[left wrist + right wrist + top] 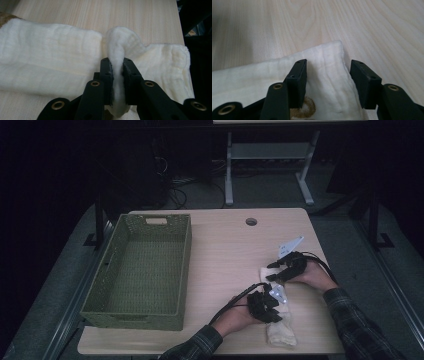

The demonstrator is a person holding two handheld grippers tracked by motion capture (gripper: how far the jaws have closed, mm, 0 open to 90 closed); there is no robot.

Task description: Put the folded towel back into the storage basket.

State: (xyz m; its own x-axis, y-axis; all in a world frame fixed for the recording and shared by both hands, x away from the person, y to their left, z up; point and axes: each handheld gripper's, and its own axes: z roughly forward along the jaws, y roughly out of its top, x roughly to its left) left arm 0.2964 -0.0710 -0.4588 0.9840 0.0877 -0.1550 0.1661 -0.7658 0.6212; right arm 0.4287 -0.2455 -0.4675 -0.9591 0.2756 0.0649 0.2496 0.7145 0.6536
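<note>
A cream-white cloth (281,331) lies in a long folded strip on the pale wooden table (225,245), near its front right. My left gripper (274,312) is shut on a raised fold of the cloth (50,57); in the left gripper view the pinched ridge stands up between the jaws of my left gripper (117,62). My right gripper (272,271) is at the cloth's far end. Its jaws stand apart on either side of a corner of the cloth (322,55), so my right gripper (328,67) is open. A brown mark (308,107) shows on the cloth near that corner.
A large green woven basket (185,265) takes up the left part of the table and has nothing in it. A round cable hole (251,221) sits near the table's far edge. Bare wood lies between the basket and the cloth. A white desk frame (305,185) stands behind.
</note>
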